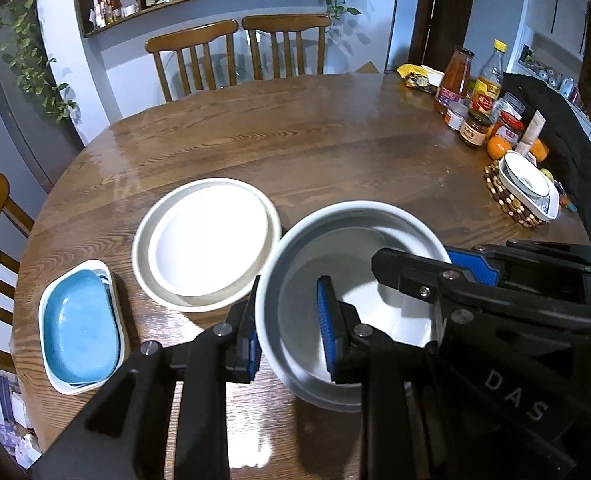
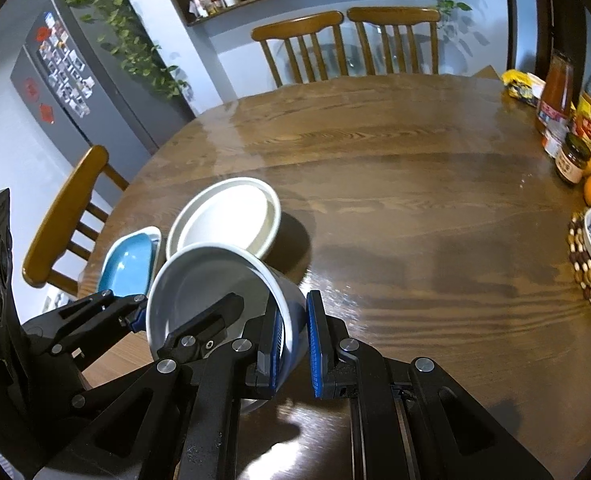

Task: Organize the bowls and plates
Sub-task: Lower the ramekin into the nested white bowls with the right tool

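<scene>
Before you lies a round, dark brown wooden tabletop (image 1: pixel 315 148) with a glossy grain. On its left part rest a shallow white round dish (image 1: pixel 205 242) and, just beside it, a white rectangular dish with a blue dish nested inside (image 1: pixel 81 326). At the right edge you see a cluster of sauce bottles and jars (image 1: pixel 479 96), two oranges (image 1: pixel 499 147), and a beaded wooden trivet (image 1: pixel 509 204) bearing a white patterned dish (image 1: pixel 529 186).

A bowl (image 1: pixel 335 280) is held above a round table (image 1: pixel 295 152). Left of it sit stacked plates (image 1: pixel 207 240), then stacked dishes (image 1: pixel 79 320) further left. Jars and bottles (image 1: pixel 479 104) crowd the table's right edge; two chairs (image 1: pixel 239 52) stand behind.
</scene>
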Tool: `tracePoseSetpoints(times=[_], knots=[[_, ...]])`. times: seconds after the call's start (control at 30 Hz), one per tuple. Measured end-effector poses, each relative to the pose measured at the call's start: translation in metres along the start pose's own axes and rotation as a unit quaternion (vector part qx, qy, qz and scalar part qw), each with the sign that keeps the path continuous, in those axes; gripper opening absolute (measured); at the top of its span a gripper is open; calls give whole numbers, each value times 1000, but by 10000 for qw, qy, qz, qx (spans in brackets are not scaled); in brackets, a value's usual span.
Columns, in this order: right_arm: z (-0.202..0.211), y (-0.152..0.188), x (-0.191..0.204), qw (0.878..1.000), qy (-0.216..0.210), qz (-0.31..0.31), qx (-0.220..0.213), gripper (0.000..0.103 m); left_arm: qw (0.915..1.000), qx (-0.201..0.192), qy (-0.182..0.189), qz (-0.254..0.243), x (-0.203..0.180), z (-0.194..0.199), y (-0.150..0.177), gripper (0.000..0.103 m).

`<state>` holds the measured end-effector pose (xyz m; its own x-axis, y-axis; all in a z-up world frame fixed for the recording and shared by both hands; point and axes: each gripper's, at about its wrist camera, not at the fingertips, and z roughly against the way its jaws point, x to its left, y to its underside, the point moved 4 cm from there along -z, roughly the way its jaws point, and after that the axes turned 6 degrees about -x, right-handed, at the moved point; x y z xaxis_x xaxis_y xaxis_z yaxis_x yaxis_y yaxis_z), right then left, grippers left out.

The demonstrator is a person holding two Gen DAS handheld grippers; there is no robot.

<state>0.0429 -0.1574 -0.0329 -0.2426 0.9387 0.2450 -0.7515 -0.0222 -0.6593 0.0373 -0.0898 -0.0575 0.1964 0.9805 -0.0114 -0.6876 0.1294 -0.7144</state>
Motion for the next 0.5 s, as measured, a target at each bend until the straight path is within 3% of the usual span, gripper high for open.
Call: tracePoseSetpoints(times=[0.5], knots=[[-14, -23, 54, 9992, -203, 318, -95, 13, 9992, -197, -251, 259, 55, 17, -8, 22]])
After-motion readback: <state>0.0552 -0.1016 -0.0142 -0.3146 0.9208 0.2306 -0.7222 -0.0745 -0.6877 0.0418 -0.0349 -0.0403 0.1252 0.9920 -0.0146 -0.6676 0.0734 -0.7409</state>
